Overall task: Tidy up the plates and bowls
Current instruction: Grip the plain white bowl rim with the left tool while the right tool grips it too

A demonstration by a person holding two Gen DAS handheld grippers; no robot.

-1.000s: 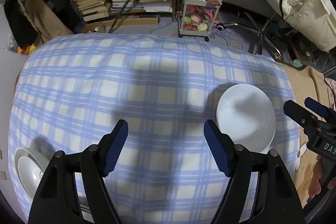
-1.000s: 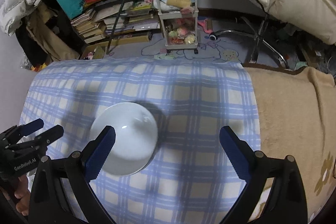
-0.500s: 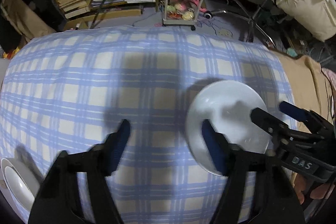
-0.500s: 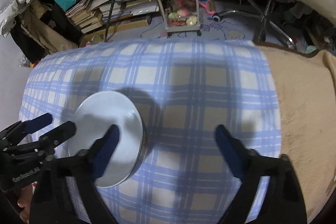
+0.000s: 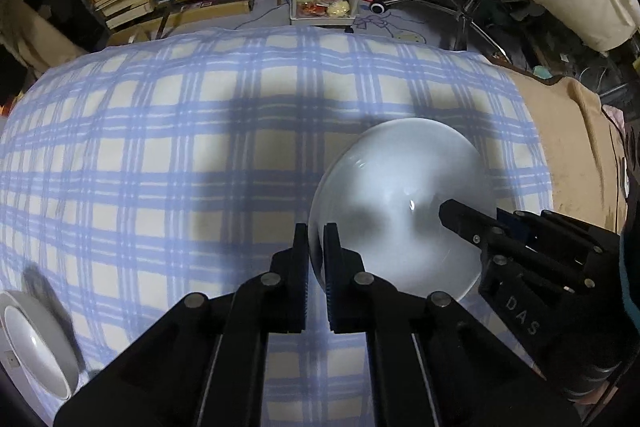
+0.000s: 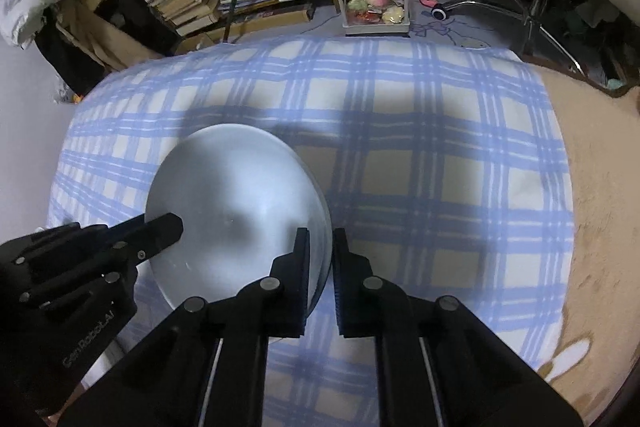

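Both grippers now pinch the big white bowl, one on each side.

The left gripper [image 5: 316, 239] has just been closing, and its jaws are pressed onto the bowl's [image 5: 400, 203] left rim, with the thin edge between them. The right gripper [image 6: 320, 247] has just been closing too, and it nips the rim on the other side. The bowl sits on the blue checked blanket [image 5: 180, 147] on the bed, near the tan blanket [image 6: 592, 187]. I think the bowl is now ready to be lifted and carried. A second white dish [image 5: 32, 343] waits at the far left edge of the blanket, maybe the spot to stack it. A second ago both grippers were spread wide and higher above the blanket, and neither touched the bowl.
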